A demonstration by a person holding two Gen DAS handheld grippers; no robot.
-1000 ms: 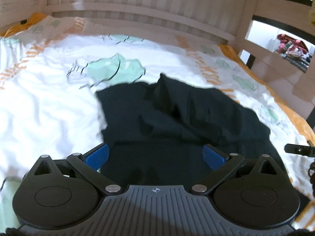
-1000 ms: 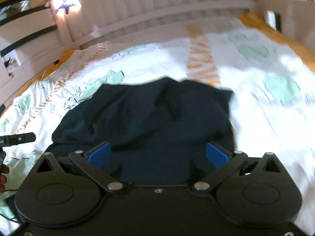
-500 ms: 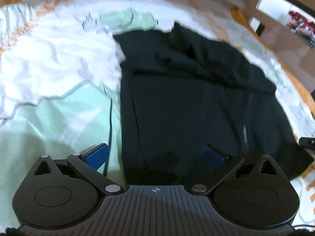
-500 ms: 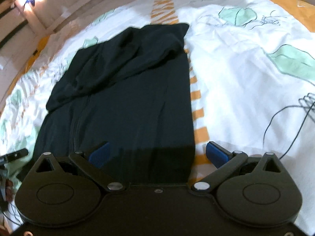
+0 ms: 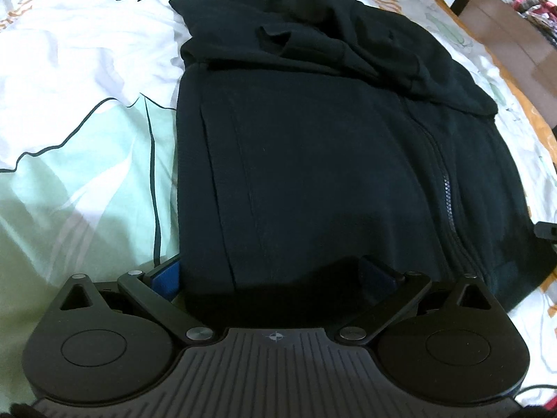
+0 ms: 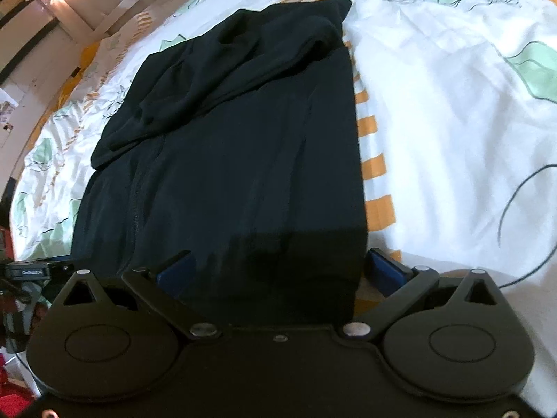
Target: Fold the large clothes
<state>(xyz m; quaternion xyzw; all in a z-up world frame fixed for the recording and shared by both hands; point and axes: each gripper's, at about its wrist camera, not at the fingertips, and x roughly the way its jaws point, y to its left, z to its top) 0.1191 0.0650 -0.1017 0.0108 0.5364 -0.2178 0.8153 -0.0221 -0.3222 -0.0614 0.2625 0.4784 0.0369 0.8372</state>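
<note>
The dark zip-up hoodie [image 5: 313,160] lies flat on the bed sheet [image 5: 80,160], which is white with green shapes and orange stripes. Its long axis runs straight away from both claws: the hem is at the near end, and the hood [image 5: 341,45] is bunched at the far end. The zipper [image 5: 445,188] runs along this same axis, to the right of middle in the left view and to the left of middle in the right view. The left gripper [image 5: 275,275] stands wide open over the near left corner of the hem; its left blue pad is just outside the cloth edge, and its right pad is over the cloth. It holds nothing. The right gripper [image 6: 278,271] is also wide open and empty, at the near right corner of the hoodie [image 6: 243,160], with its right pad just past the edge, over the sheet [image 6: 452,122]. So each hand is nearest to its own corner of the hem. In my judgement, the coming move is to close on these two corners and carry the hem forward along the long axis, toward the hood. Whether the pads already touch the cloth, I cannot tell.
</note>
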